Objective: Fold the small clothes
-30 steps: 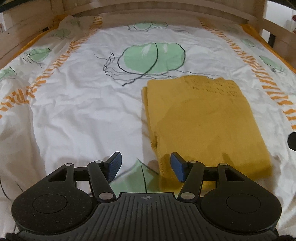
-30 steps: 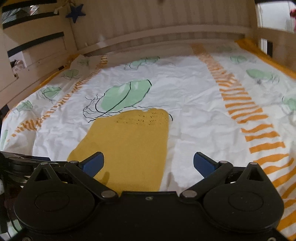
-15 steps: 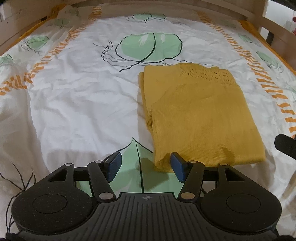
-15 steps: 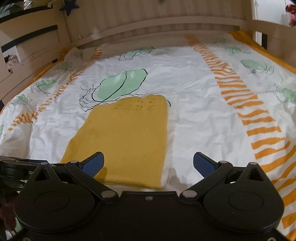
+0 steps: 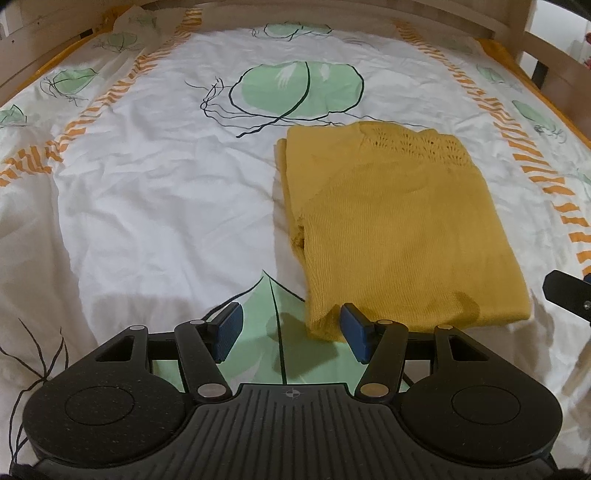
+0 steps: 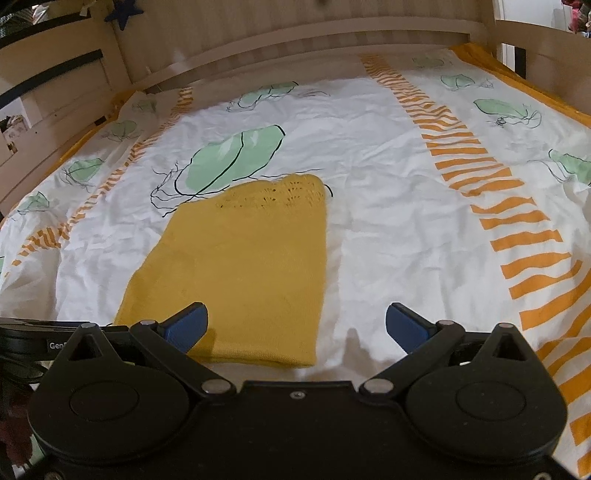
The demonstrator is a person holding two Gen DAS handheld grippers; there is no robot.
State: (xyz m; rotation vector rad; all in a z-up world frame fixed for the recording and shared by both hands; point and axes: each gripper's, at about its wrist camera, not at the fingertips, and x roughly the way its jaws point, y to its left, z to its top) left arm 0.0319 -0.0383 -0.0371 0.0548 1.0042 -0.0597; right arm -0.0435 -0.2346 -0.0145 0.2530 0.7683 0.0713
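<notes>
— Between the blue pads of the left gripper (image 5: 291,328), what do you see?

— Nothing held. Its jaws stand apart, and in the gap lie a green leaf print and the near left corner of the yellow knit garment (image 5: 388,229). The right pad (image 5: 354,330) sits over that corner's edge; whether it touches the cloth I cannot tell.

— And the right gripper (image 6: 295,325)?

— Spread wide, wider than the left, and gripping nothing. Its left pad (image 6: 188,325) lies over the garment's near edge, and its right pad (image 6: 406,326) is over bare white sheet, off the cloth.

— Where does the garment lie?

— Flat on the bed sheet (image 5: 147,206), folded into a neat rectangle, with an openwork knit band along its far edge. On its left side, in the left wrist view, the stacked layers of the fold show. Just beyond its far edge is a large green leaf print (image 5: 299,86) with black outline.

— Anything farther out?

— Orange dashed stripes (image 6: 491,195) run down both sides of the sheet. A wooden bed frame (image 6: 332,33) rings it, and a dark blue star (image 6: 123,11) hangs on the frame at top left in the right wrist view. A black part of the other gripper shows at the right edge of the left wrist view.
</notes>
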